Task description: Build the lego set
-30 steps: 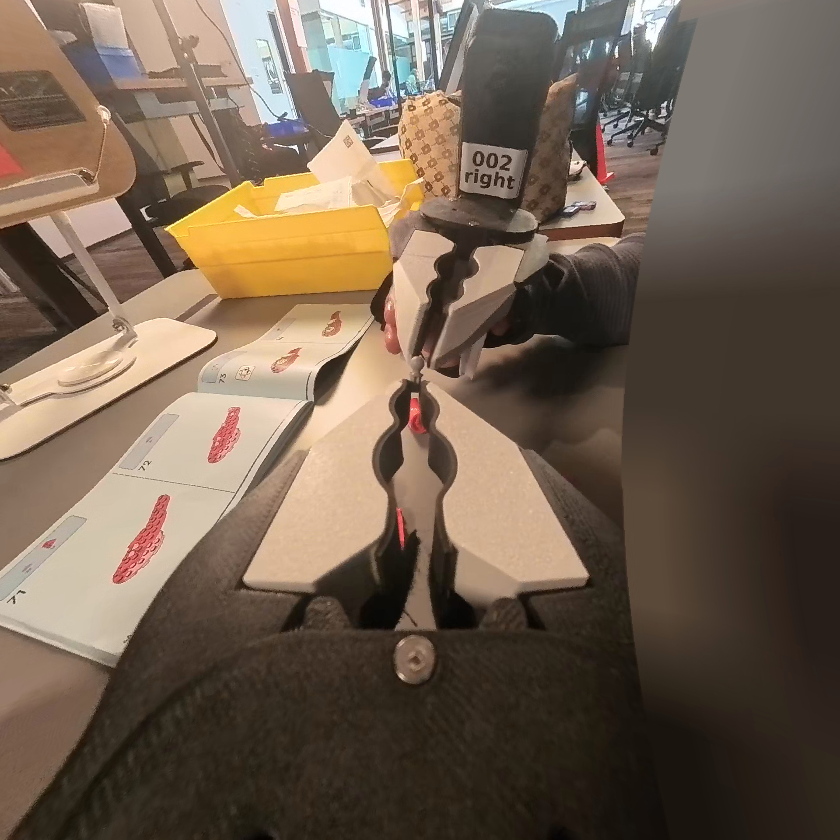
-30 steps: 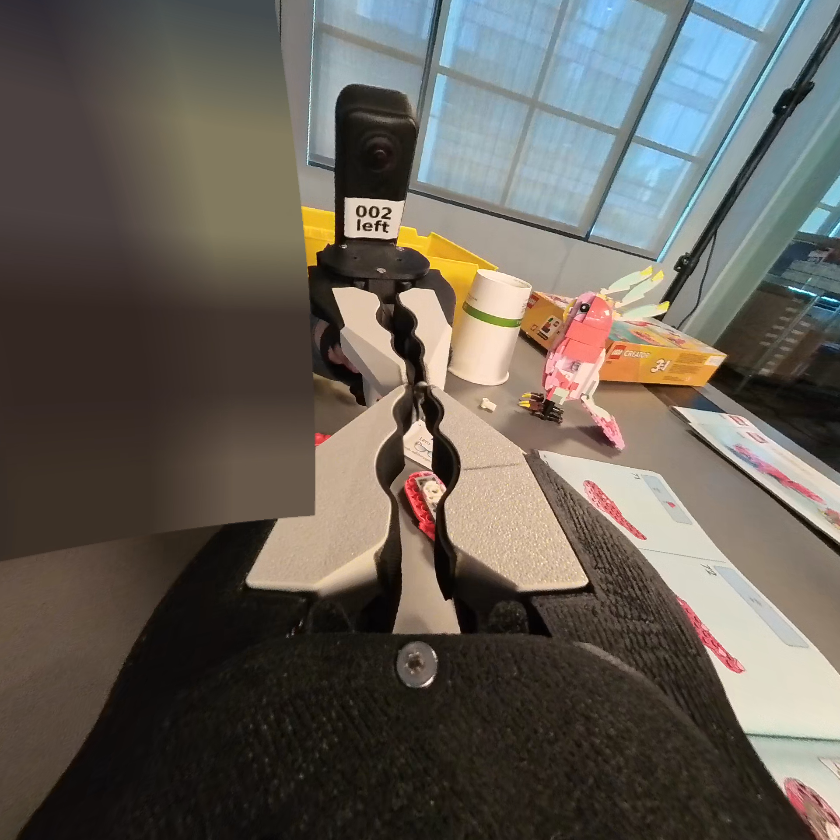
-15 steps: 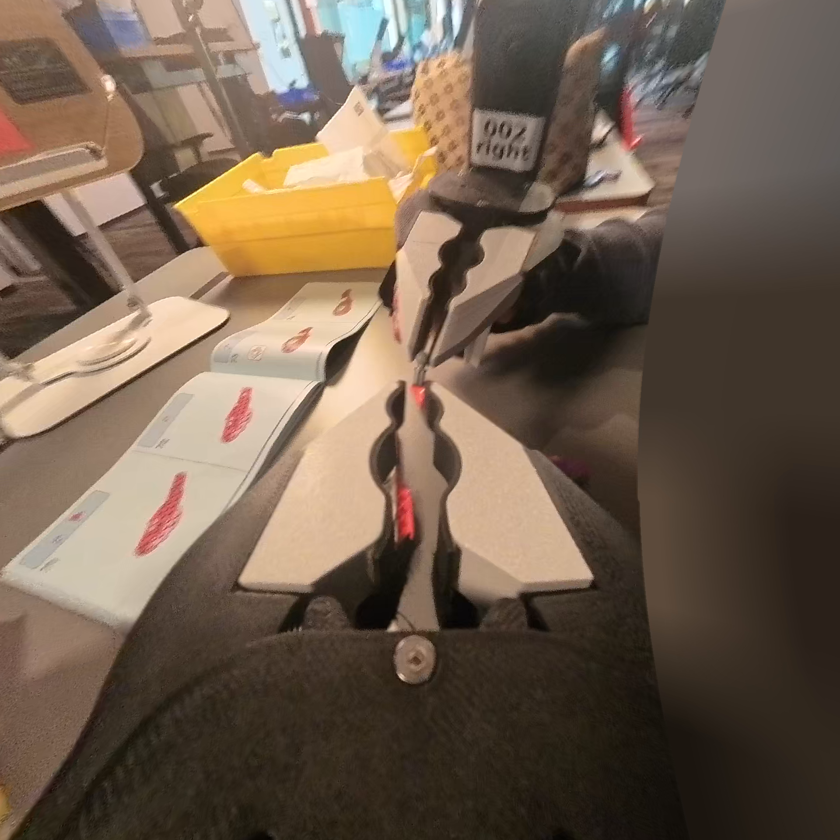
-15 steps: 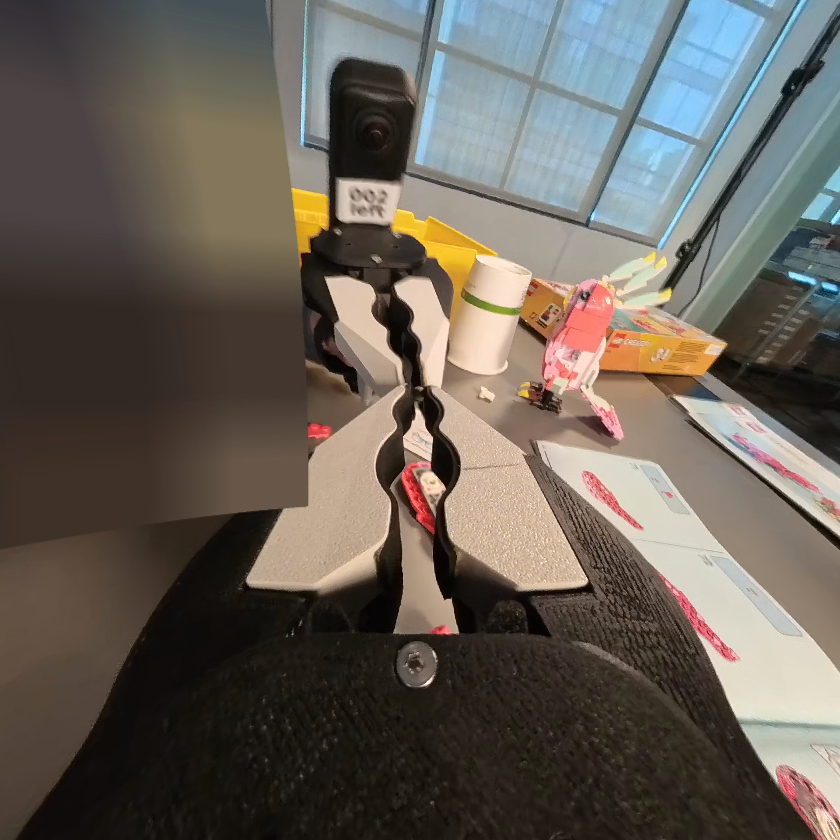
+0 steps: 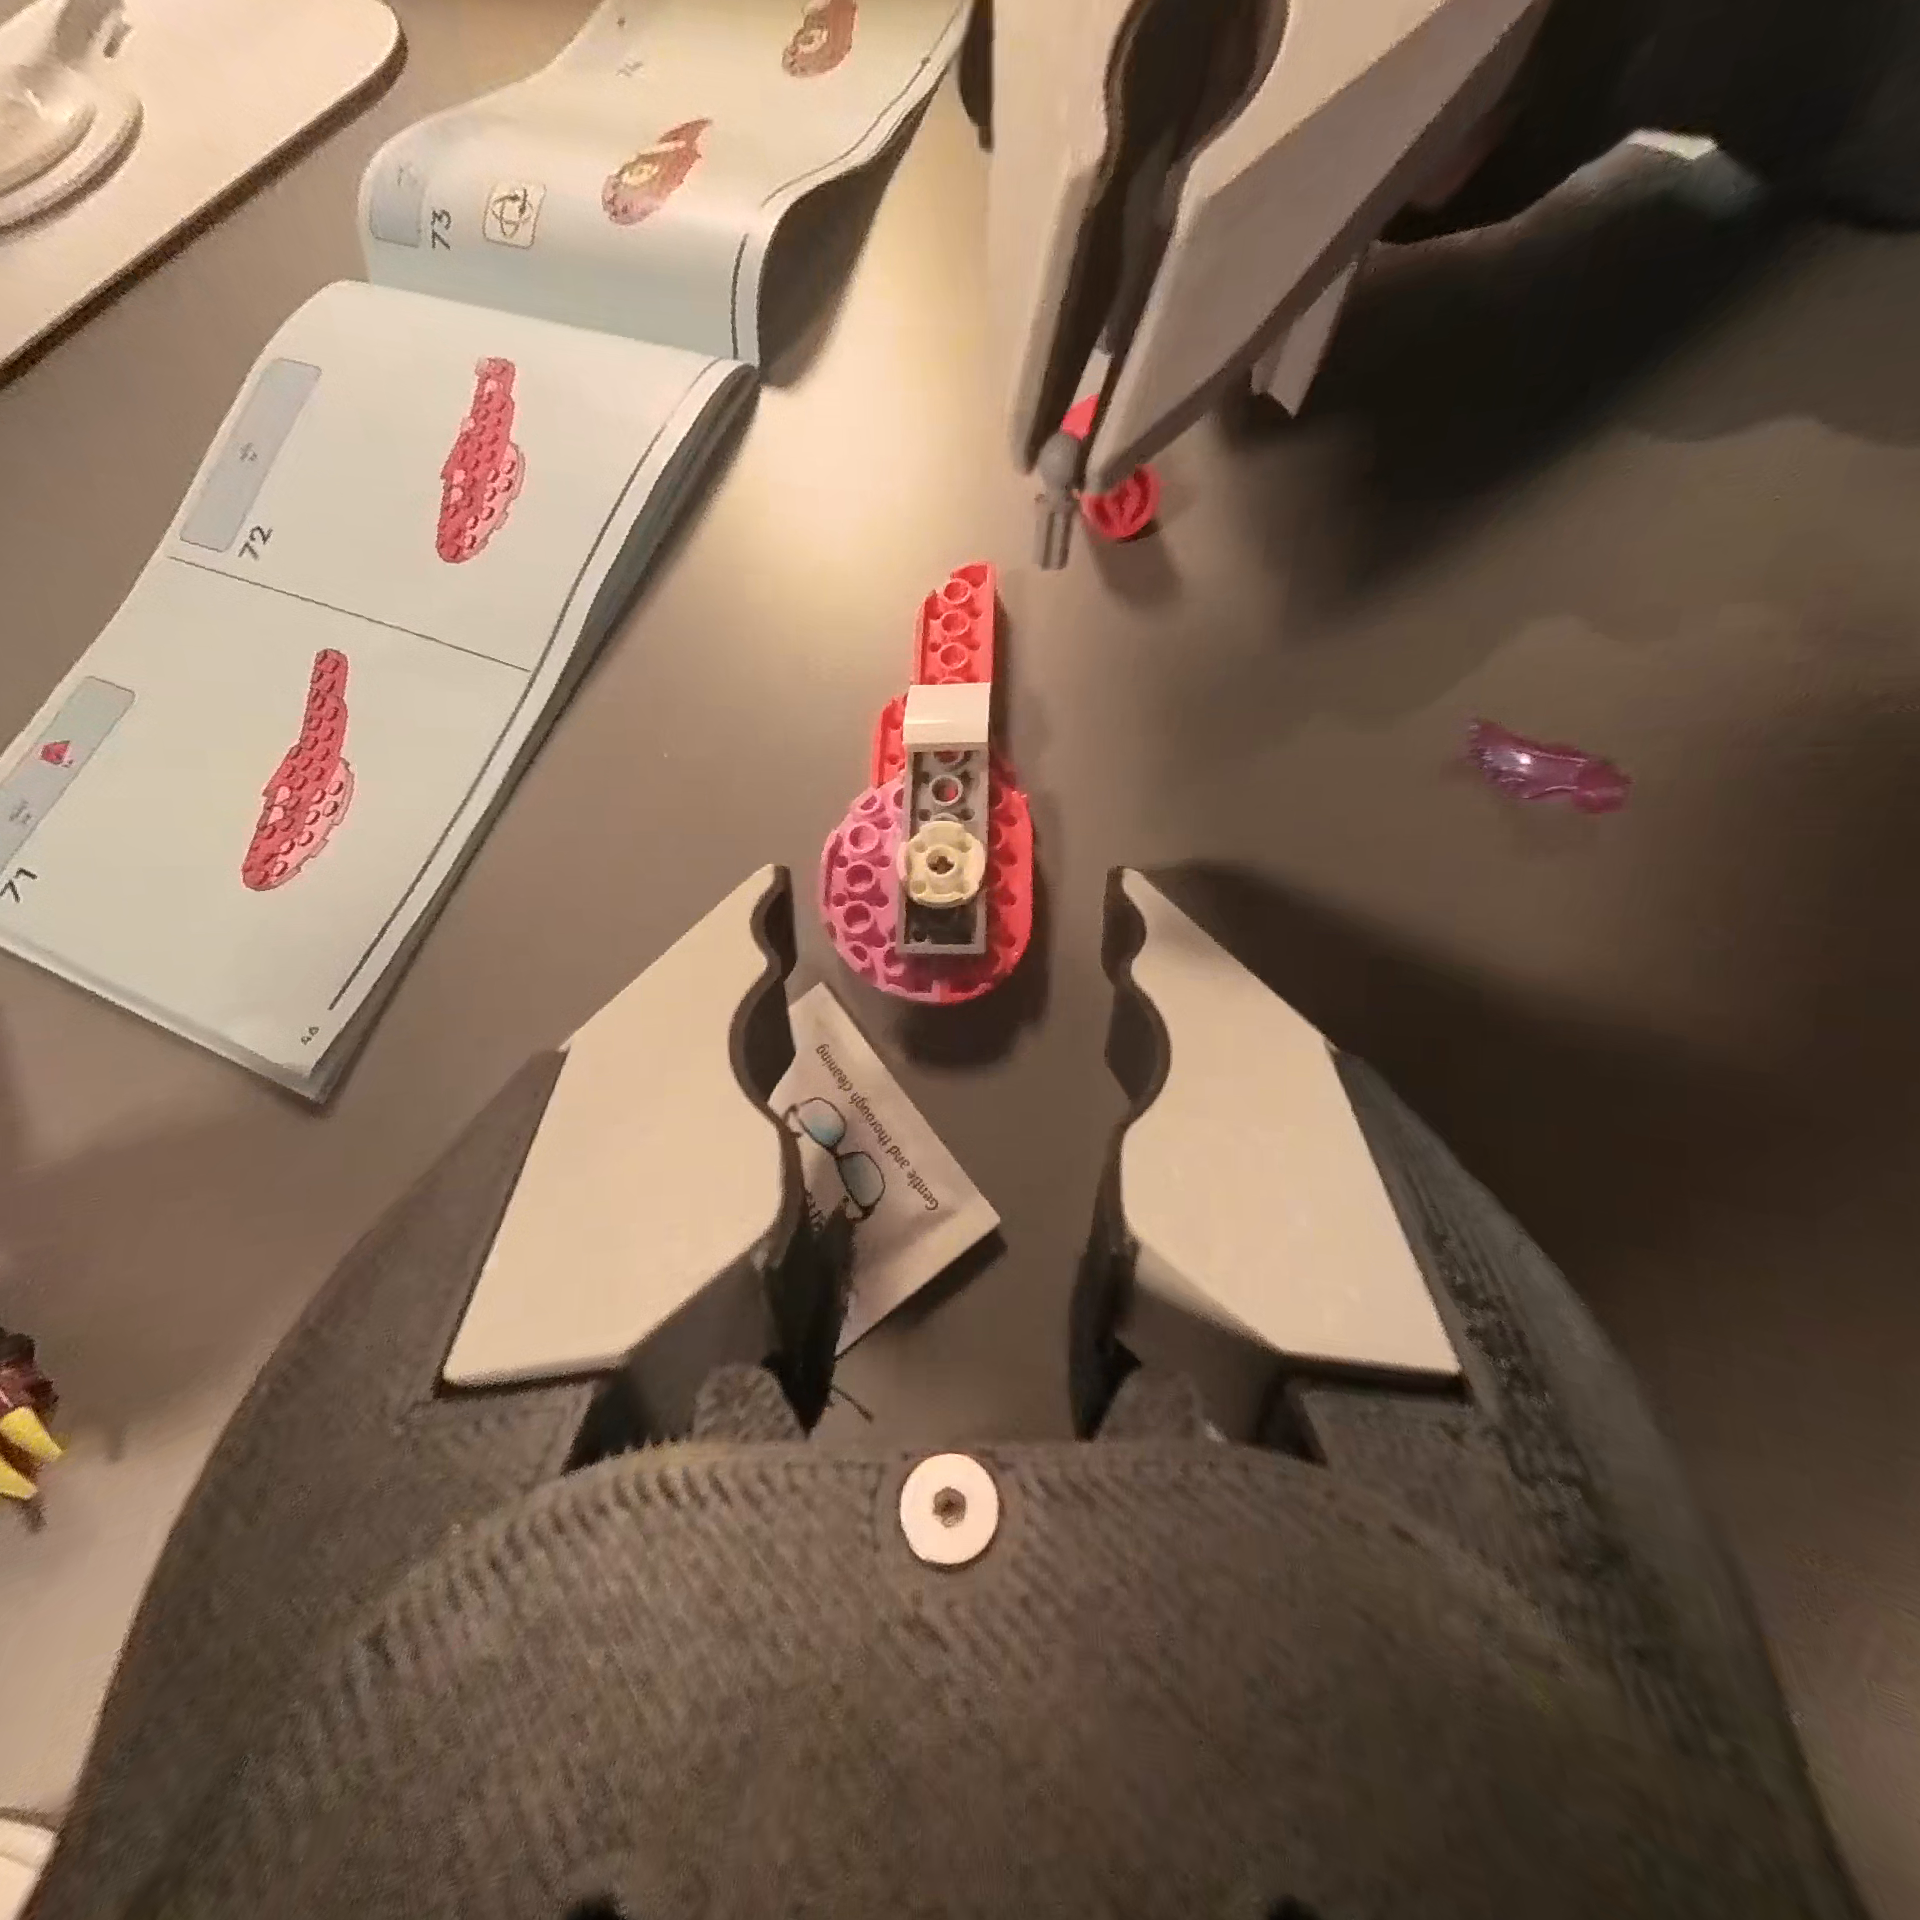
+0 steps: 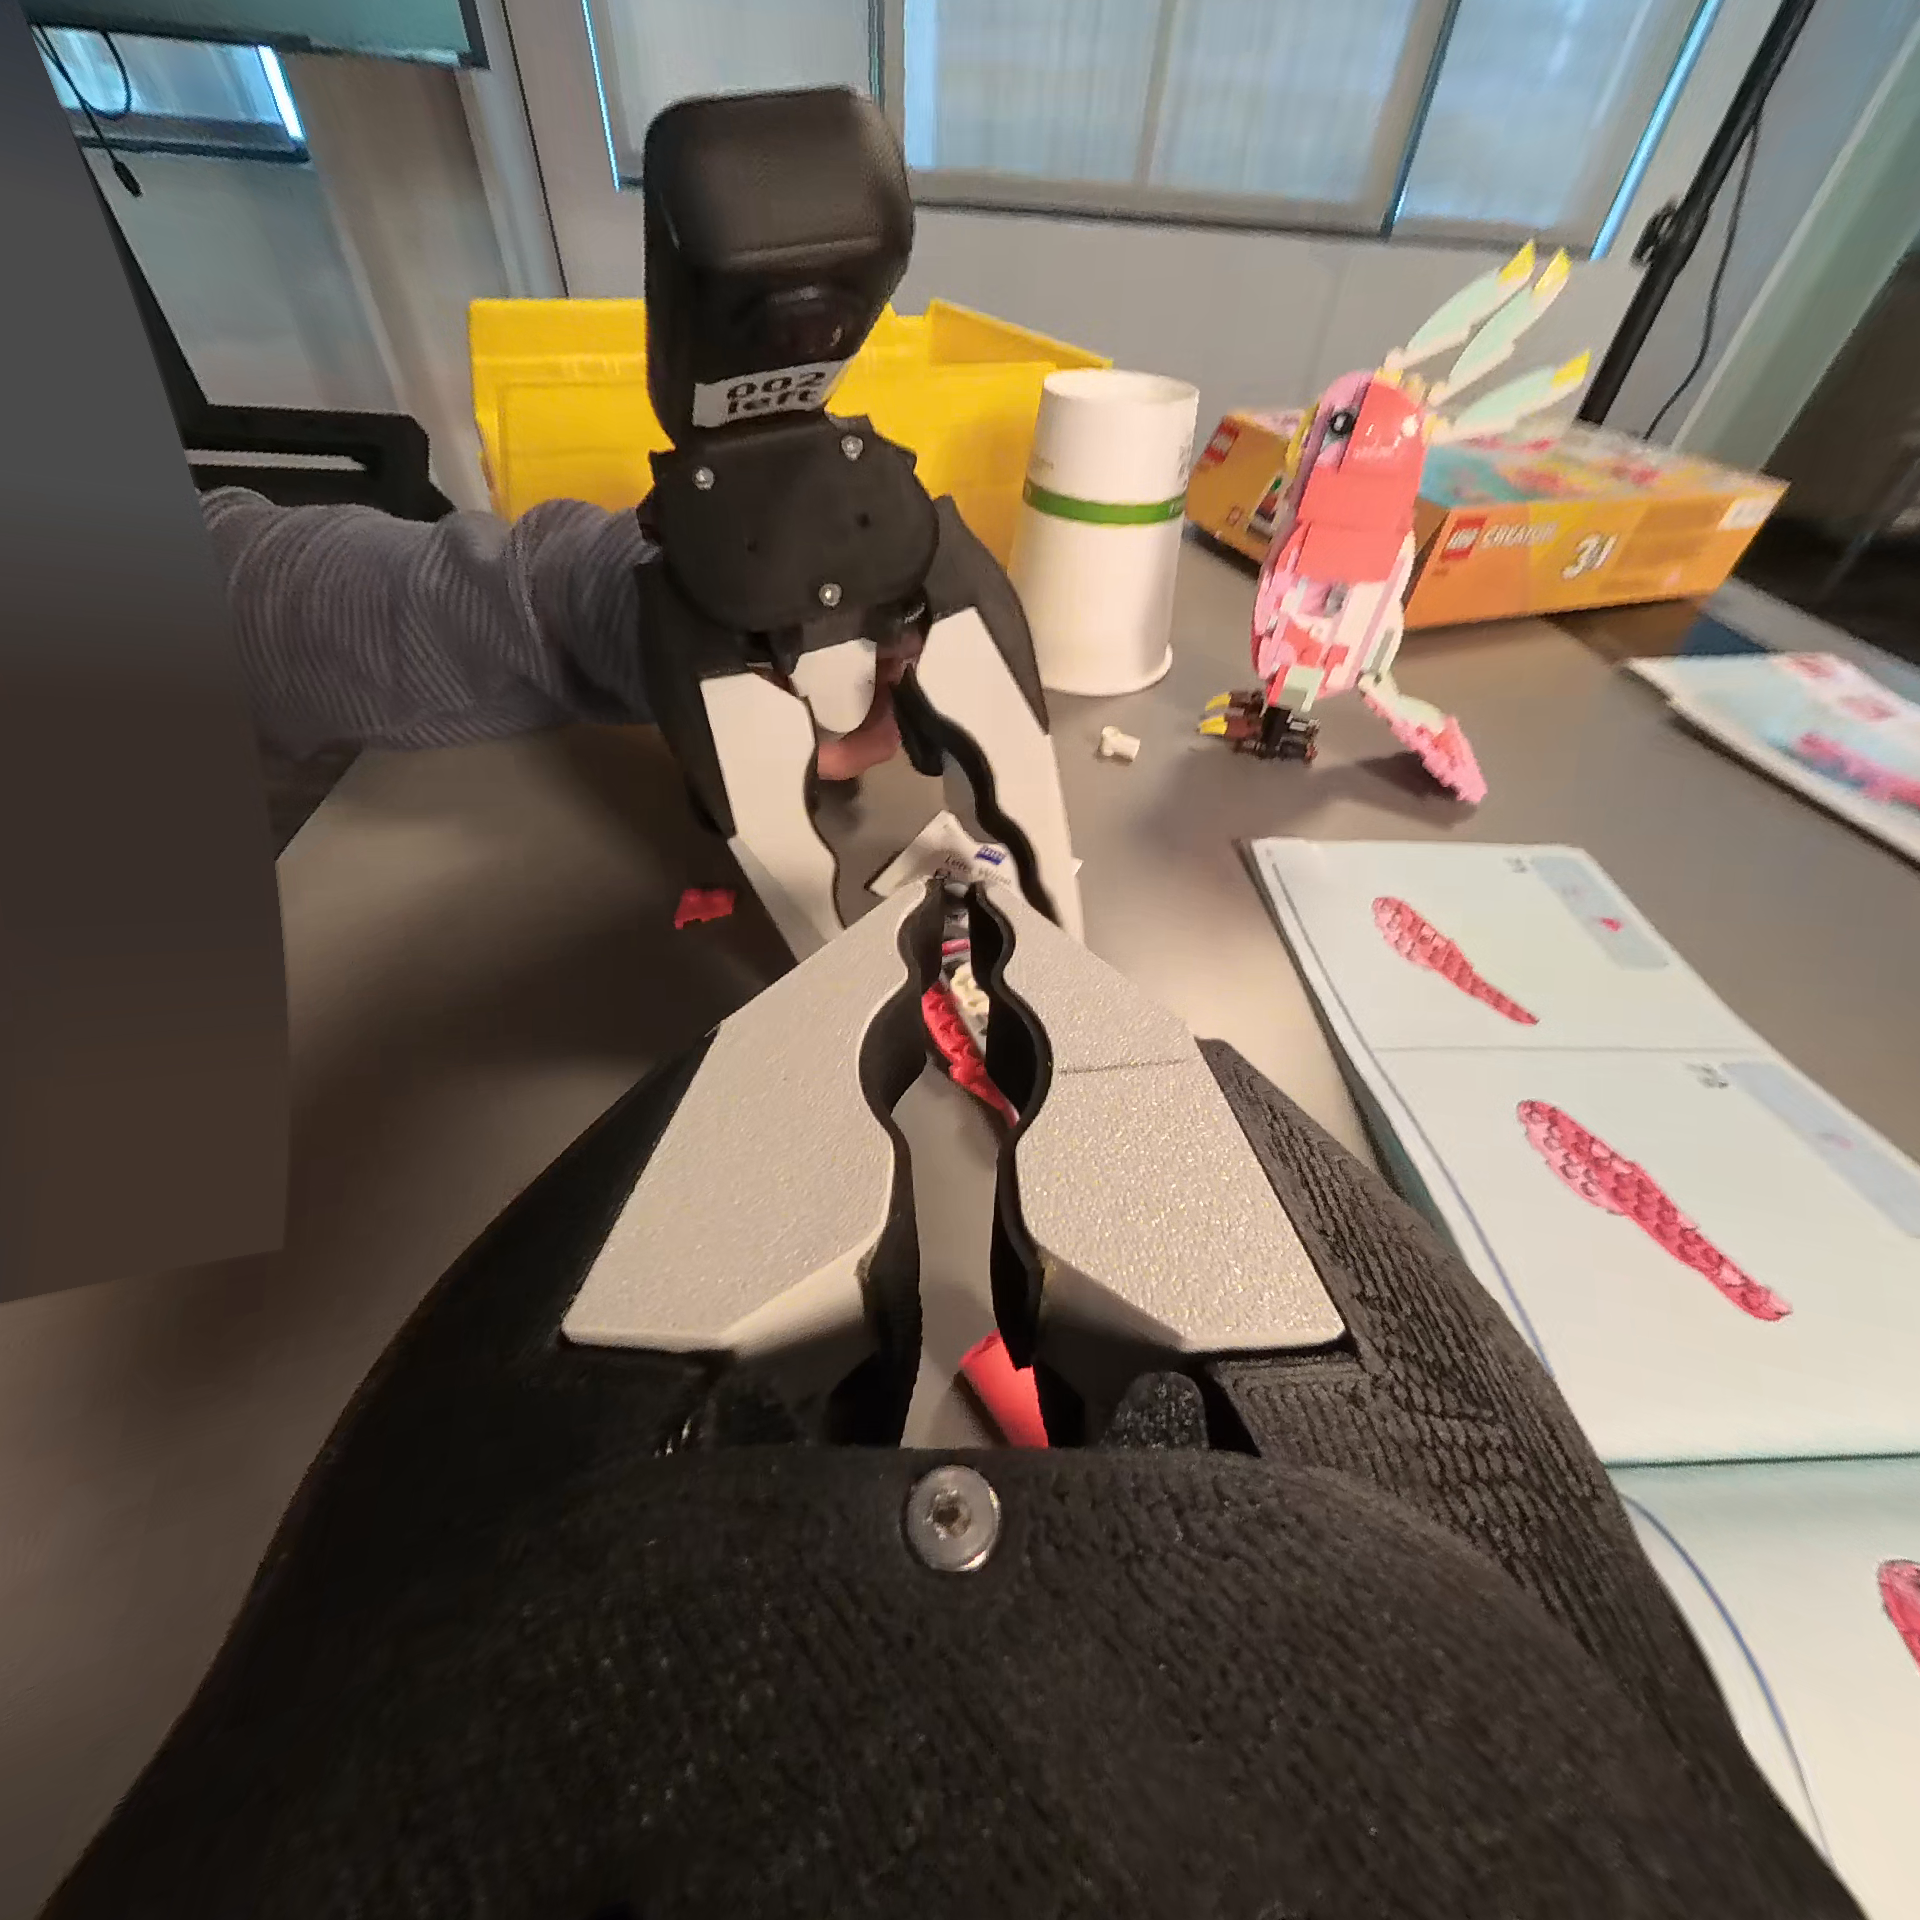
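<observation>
In the left wrist view my left gripper (image 5: 945, 894) is open, fingers wide apart and pointing down at the table. A red and pink brick wing (image 5: 940, 831) with a grey plate and a cream round stud lies flat on the table between and just ahead of the fingertips, touching neither pad. A white sachet (image 5: 894, 1164) lies under the left finger. My right gripper (image 5: 1081, 468) hangs beyond the wing, shut on a small grey pin (image 5: 1058, 504). In the right wrist view the right gripper (image 6: 951, 896) is shut, and the open left gripper (image 6: 914, 831) stands just ahead.
An open instruction booklet (image 5: 343, 675) lies left of the wing. A red round piece (image 5: 1124, 506) and a purple clear piece (image 5: 1548, 779) lie nearby. Farther off stand a yellow bin (image 6: 966, 416), a white cup (image 6: 1107, 530), a pink brick bird (image 6: 1340, 561) and an orange box (image 6: 1579, 540). There is about 7 cm between the tips of the two grippers.
My left gripper, shut on the red-pink wing before, has opened and tilted down; the wing has left its grasp and lies flat on the table. My right gripper stays shut on the grey pin.
</observation>
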Action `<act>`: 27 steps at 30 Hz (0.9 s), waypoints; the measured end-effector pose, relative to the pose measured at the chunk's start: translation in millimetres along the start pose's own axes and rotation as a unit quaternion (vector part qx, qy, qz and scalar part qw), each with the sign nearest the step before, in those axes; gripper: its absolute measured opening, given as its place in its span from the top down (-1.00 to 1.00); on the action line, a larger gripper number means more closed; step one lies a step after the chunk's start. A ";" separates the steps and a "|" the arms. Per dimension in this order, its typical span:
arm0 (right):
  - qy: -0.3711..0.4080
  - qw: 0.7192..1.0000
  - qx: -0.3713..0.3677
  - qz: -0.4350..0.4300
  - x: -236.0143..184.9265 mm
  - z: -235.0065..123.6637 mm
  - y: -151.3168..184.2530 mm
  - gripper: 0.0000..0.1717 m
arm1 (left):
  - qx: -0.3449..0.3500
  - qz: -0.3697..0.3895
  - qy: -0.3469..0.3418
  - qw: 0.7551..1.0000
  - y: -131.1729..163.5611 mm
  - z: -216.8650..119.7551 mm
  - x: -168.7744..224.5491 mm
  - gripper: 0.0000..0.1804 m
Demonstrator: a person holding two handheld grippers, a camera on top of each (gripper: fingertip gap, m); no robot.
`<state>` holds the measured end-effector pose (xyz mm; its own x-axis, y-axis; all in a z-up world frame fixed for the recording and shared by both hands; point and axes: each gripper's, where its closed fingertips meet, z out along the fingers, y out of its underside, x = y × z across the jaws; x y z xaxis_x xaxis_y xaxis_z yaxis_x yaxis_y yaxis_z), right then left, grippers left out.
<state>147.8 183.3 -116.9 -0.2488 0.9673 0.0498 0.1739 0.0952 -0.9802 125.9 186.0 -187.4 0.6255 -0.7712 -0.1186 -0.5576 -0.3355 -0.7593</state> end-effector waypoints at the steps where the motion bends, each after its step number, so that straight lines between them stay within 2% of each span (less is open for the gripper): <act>1: -0.001 1.000 -0.002 0.004 0.2 0.4 0.6 0.98 | -0.001 -0.007 -0.002 1.000 0.3 0.5 -1.4 0.33; 7: -0.008 0.999 -0.020 0.029 0.2 3.1 5.4 0.98 | -0.009 -0.043 0.012 0.999 0.6 4.0 -0.8 0.43; 9: -0.012 0.999 -0.027 0.037 -0.8 4.1 7.3 0.98 | -0.007 -0.030 0.010 0.999 -1.3 4.8 2.2 0.54; 12: -0.024 0.998 -0.034 0.039 -5.0 4.9 9.0 0.98 | -0.001 0.009 -0.004 1.000 -6.4 6.3 6.3 0.55; 19: -0.021 0.997 -0.070 -0.013 -10.3 6.2 18.4 0.98 | 0.066 0.047 -0.003 0.997 -31.4 -0.6 16.2 0.55; 27: 0.002 0.995 -0.083 -0.062 -8.9 6.2 19.2 0.98 | 0.072 0.076 -0.029 0.994 -35.0 -3.7 14.4 0.55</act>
<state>147.4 175.0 -137.4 -0.2742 0.9465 0.1703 0.2970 0.2518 -0.9211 152.4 184.7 -160.1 0.5722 -0.7734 -0.2728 -0.5670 -0.1327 -0.8130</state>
